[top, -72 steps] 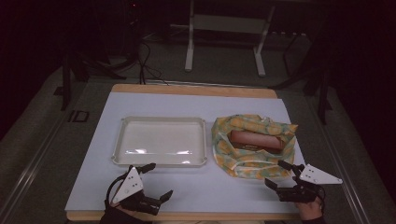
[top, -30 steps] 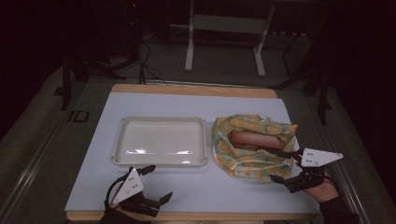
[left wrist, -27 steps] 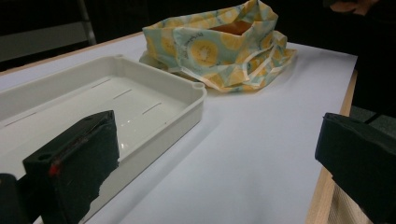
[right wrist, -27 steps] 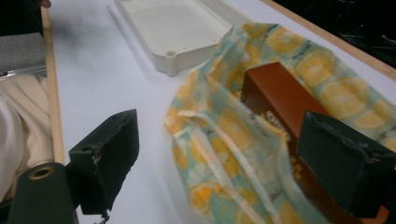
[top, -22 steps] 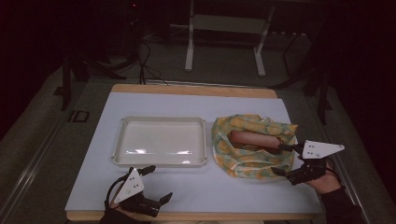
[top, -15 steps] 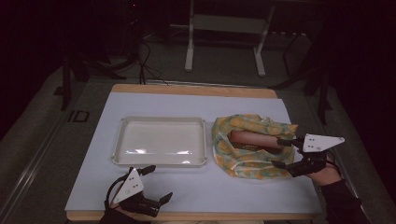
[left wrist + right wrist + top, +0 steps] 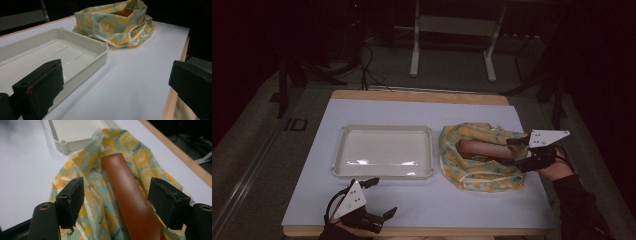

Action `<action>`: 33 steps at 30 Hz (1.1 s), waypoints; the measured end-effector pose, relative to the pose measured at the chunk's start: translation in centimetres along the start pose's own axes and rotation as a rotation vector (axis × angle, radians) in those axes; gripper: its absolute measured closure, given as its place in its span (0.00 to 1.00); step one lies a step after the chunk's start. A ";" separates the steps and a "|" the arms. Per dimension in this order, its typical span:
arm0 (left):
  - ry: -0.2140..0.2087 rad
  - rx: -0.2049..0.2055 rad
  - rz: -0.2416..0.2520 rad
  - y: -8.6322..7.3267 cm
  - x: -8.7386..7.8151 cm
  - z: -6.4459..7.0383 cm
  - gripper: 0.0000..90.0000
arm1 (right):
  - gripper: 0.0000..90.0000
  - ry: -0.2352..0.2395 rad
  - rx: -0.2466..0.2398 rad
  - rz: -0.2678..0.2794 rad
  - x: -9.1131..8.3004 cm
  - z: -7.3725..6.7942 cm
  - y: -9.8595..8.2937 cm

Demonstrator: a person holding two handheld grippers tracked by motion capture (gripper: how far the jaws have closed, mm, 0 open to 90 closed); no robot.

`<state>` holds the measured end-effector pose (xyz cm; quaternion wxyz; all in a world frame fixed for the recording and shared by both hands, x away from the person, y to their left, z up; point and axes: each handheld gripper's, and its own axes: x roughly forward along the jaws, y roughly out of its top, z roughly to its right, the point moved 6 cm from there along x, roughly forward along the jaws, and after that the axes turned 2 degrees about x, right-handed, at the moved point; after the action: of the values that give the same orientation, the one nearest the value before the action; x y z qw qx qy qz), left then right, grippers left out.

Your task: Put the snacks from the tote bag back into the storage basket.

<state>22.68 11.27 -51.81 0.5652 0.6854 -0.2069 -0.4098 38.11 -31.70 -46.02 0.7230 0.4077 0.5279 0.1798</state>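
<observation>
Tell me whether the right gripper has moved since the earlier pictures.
Yes. The right gripper has gone up the table from its near edge to the fruit-print bag, its open jaws around the brown block.

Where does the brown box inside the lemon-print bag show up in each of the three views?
High view: brown box right of centre, inside the bag.
Left gripper view: just an orange-brown sliver in the bag's mouth, top centre.
Right gripper view: centre, running down between the open jaws.
Shared landmark: white tray.
</observation>
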 end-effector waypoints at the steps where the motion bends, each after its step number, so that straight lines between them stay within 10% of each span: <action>1: 0.001 -0.001 0.001 0.0 0.0 0.0 0.00 | 0.33 0.001 -0.008 -0.014 0.3 0.2 -0.1; 33: 0.028 -0.010 0.008 -0.3 -0.6 -0.2 0.00 | 0.32 0.035 0.011 -0.259 6.1 4.2 -3.5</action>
<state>22.42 11.94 -51.83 0.5732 0.6873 -0.1996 -0.3990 43.61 -31.24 -52.07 0.7286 0.3368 0.5897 0.0892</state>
